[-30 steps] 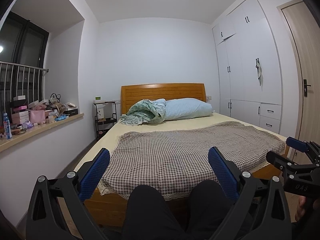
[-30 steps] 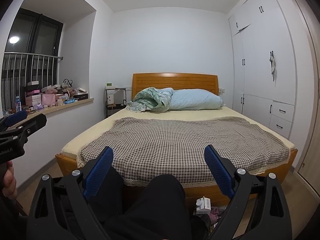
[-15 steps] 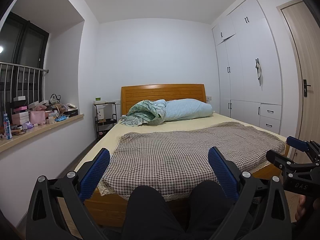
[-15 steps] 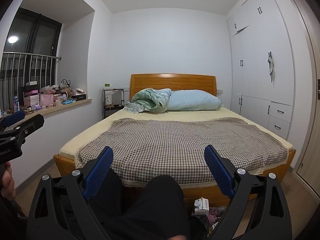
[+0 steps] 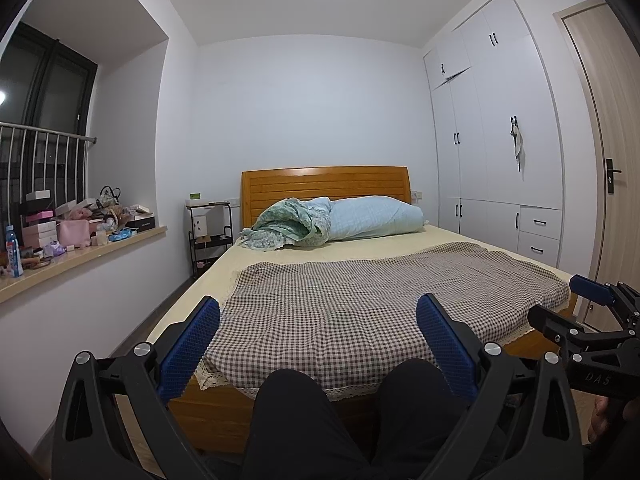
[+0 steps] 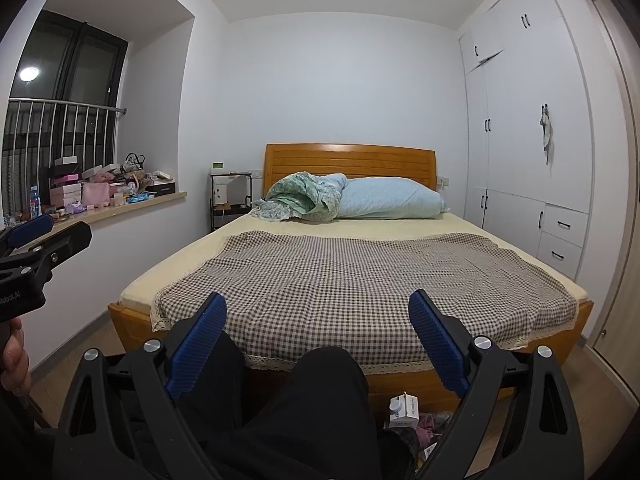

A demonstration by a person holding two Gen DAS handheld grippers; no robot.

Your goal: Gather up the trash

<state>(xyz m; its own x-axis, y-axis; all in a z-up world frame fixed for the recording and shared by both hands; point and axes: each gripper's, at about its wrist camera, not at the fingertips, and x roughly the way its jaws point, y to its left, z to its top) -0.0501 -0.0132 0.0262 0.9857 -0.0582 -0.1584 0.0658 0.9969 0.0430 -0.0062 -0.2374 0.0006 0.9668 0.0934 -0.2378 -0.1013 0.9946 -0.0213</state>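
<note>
My left gripper [image 5: 318,344] is open and empty, held above the person's dark-trousered knees and facing the foot of the bed. My right gripper [image 6: 318,340] is open and empty too, held level beside it. A small white carton [image 6: 404,407] lies on the floor at the foot of the bed, beside pink and mixed scraps [image 6: 430,424], just right of the knees in the right wrist view. Each gripper shows at the edge of the other's view: the right one [image 5: 588,320] and the left one [image 6: 40,240].
A wooden bed [image 6: 580,312] with a checked cloth [image 5: 380,300], a pillow and a crumpled green blanket fills the middle. A cluttered window ledge [image 5: 80,248] runs along the left. White wardrobes [image 5: 500,160] and a door [image 5: 616,160] stand on the right. A black trolley [image 5: 208,232] stands by the headboard.
Both cameras have drifted slightly; the bed sits a little differently in each view. Both grippers stay open and empty.
</note>
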